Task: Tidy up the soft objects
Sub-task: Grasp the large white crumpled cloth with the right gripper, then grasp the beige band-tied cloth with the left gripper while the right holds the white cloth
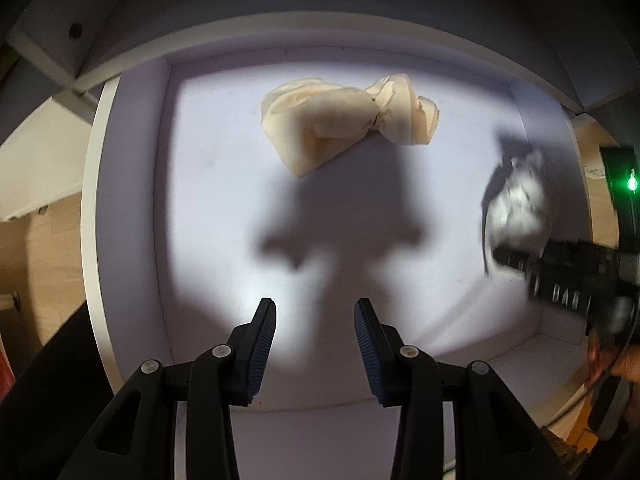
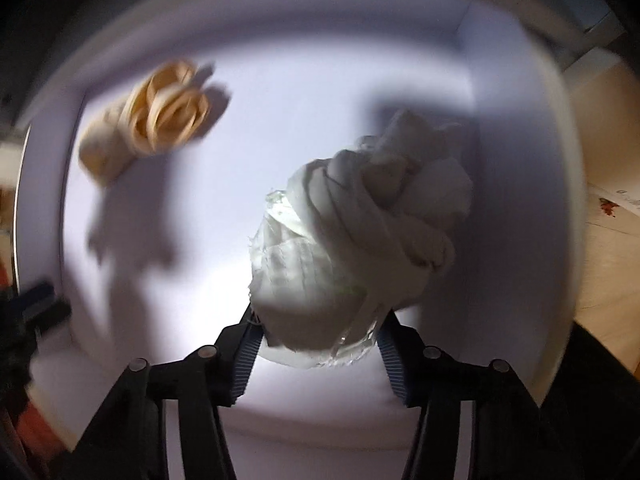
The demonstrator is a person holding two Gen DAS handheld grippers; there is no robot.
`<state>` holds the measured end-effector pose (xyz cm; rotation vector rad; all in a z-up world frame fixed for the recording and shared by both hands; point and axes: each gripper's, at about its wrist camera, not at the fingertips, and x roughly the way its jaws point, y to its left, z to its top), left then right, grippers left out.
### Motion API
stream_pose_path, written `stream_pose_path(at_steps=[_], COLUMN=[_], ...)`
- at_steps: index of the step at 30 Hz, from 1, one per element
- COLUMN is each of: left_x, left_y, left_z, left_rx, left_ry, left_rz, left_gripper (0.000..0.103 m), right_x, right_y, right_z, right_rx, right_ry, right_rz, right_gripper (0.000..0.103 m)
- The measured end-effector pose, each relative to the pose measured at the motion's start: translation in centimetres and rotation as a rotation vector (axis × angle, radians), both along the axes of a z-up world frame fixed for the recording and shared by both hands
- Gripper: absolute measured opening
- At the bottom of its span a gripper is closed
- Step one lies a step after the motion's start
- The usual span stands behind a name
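Right gripper (image 2: 318, 344) pinches the crumpled white cloth bundle (image 2: 360, 232) at centre frame over the white drawer (image 1: 132, 200), left gripper (image 1: 315, 312) wide open, empty; loose folds could slip free, landing on the knotted cream cloth (image 1: 344, 120) at upper centre.

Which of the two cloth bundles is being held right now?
The white knotted cloth bundle, clamped in the right gripper. The peach-coloured knotted cloth bundle lies free on the white drawer floor, beyond the open left gripper.
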<state>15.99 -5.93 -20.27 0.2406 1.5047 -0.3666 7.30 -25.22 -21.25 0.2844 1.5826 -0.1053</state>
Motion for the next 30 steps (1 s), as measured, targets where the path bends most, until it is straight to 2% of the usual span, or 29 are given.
stream_pose_path(at_steps=[4,11,19,25,30], left_x=[0.2,0.8,2.7,4.6,6.3], left_y=[-1.6,-5.5,-9.9,-12.0,-12.3], left_z=[-0.4,-1.0,-1.7,-3.8,-4.9], left_rx=[0.032,0.087,0.187,0.246,0.240], left_ry=[-0.050,-0.153,-0.286,-0.301,-0.273], left_rz=[-0.070,-0.230,-0.468,-0.566,-0.561], left_gripper=[0.041,0.041,0.041,0.041,0.041], right_x=[-0.8,-1.3,-1.8,-2.5,-2.9], right_y=[0.2,-1.8,-2.1,-1.3,-0.9], right_z=[-0.1,-1.2,-1.3,-0.8,-0.9], right_rx=[0.016,0.095,0.106,0.099,0.094], right_ry=[0.015,0.049,0.047,0.040,0.038], right_rz=[0.010,-0.107,-0.112,-0.098,-0.091], right_gripper=[0.055,0.055,0.055,0.055,0.055])
